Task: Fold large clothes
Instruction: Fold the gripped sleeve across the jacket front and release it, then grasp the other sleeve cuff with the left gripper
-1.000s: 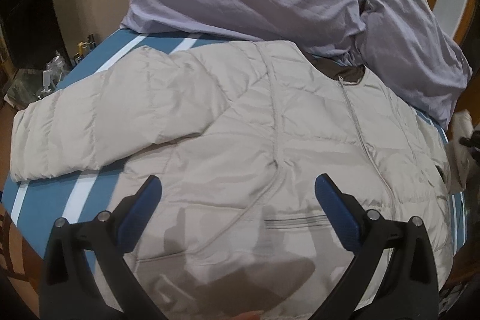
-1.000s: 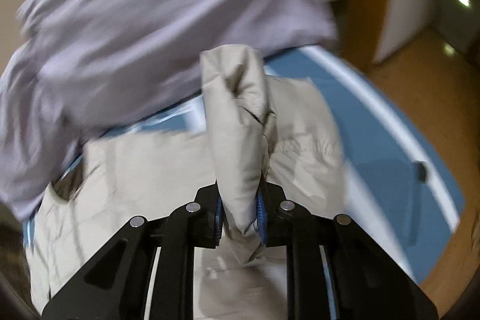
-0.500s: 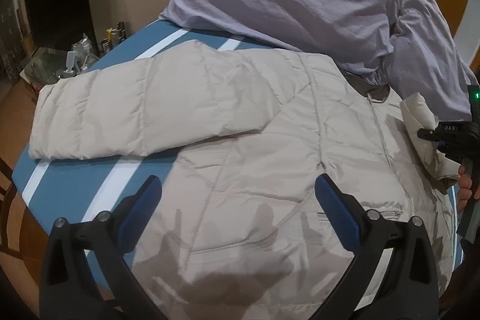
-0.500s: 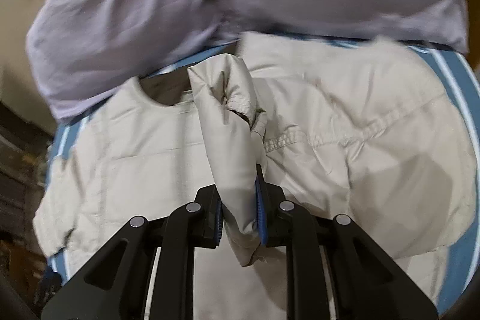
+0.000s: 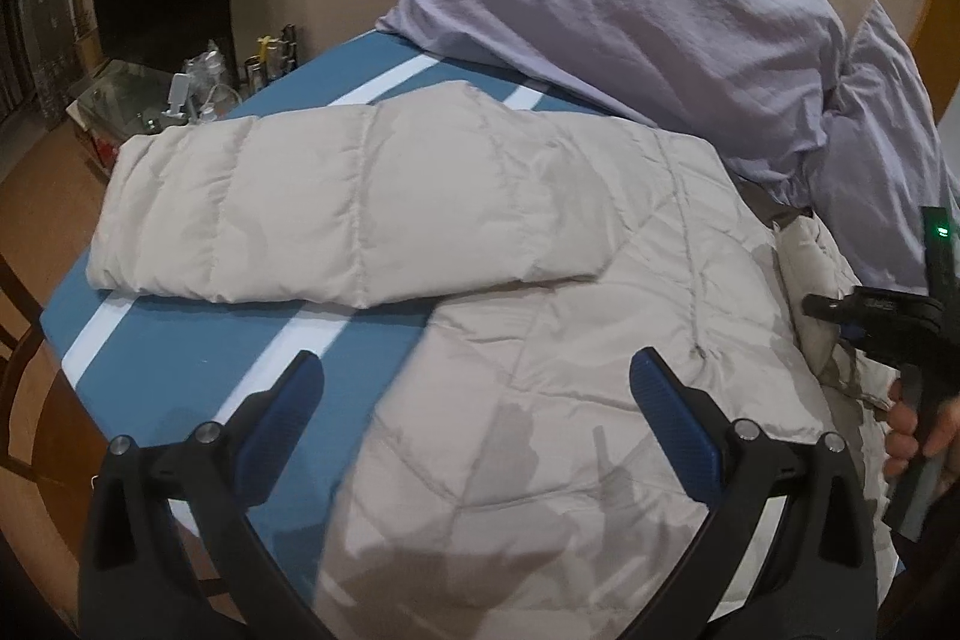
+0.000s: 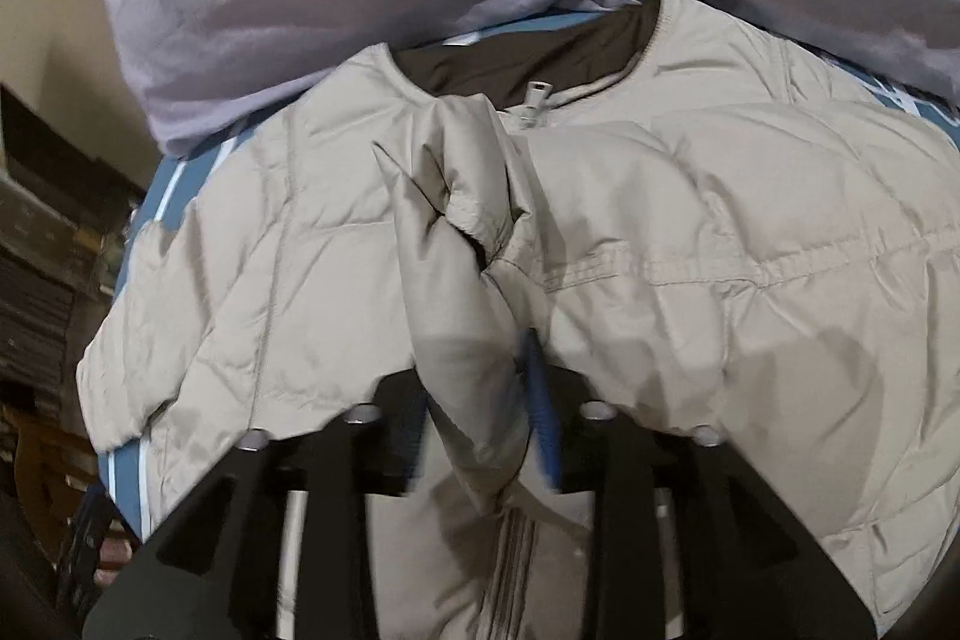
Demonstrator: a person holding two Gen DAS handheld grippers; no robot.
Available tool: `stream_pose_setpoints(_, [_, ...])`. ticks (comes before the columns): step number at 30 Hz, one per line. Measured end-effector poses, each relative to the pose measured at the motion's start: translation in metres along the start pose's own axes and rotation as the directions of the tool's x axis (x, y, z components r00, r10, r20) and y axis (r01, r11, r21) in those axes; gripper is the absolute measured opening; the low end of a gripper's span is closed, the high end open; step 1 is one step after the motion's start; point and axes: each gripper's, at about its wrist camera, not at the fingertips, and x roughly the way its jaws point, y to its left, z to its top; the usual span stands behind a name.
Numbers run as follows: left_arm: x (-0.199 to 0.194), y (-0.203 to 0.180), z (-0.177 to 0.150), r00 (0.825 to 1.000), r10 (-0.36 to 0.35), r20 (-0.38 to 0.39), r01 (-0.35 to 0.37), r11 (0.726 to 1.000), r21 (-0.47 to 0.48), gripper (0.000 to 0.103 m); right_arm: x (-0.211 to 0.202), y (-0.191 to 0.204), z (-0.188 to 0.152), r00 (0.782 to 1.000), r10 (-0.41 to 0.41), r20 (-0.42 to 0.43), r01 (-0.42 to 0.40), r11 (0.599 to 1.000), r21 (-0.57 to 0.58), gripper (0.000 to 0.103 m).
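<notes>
A beige quilted jacket [image 5: 540, 340] lies front up on the bed, zip closed, collar [image 6: 536, 91] toward the pillows. Its one sleeve [image 5: 336, 208] stretches out flat to the left. The other sleeve [image 6: 456, 280] is folded over the chest, its cuff end still between the jaws of my right gripper [image 6: 480, 412]. Those jaws are opening and the blue pads stand away from the fabric. My left gripper [image 5: 474, 400] hangs open above the jacket's lower edge, holding nothing. A hand [image 5: 918, 424] grips the right tool at the far right.
Two lilac pillows [image 5: 630, 10] lean against the wall behind the collar. The blue sheet with white stripes [image 5: 180, 352] shows at the left. A low table with small bottles [image 5: 198, 88] stands past the bed's left corner, beside wooden floor.
The right gripper carried the sleeve inward over the jacket's chest, lowered it, and its jaws spread from shut. The left gripper drifted left, so the outstretched sleeve fills more of its view.
</notes>
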Motion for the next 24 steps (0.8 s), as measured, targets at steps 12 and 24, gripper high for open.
stream_pose_setpoints(12, [0.001, 0.063, 0.022, 0.994, 0.105, 0.013, -0.102, 0.987, -0.125, 0.101, 0.004, -0.018, 0.013, 0.975, -0.204, 0.093, 0.206, 0.978, -0.014, 0.065])
stream_pose_setpoints(24, [0.011, 0.177, 0.051, 0.967, 0.253, -0.023, -0.248, 0.918, -0.309, 0.101, 0.012, -0.015, -0.003, 0.973, -0.227, 0.048, 0.230, 0.970, -0.076, 0.078])
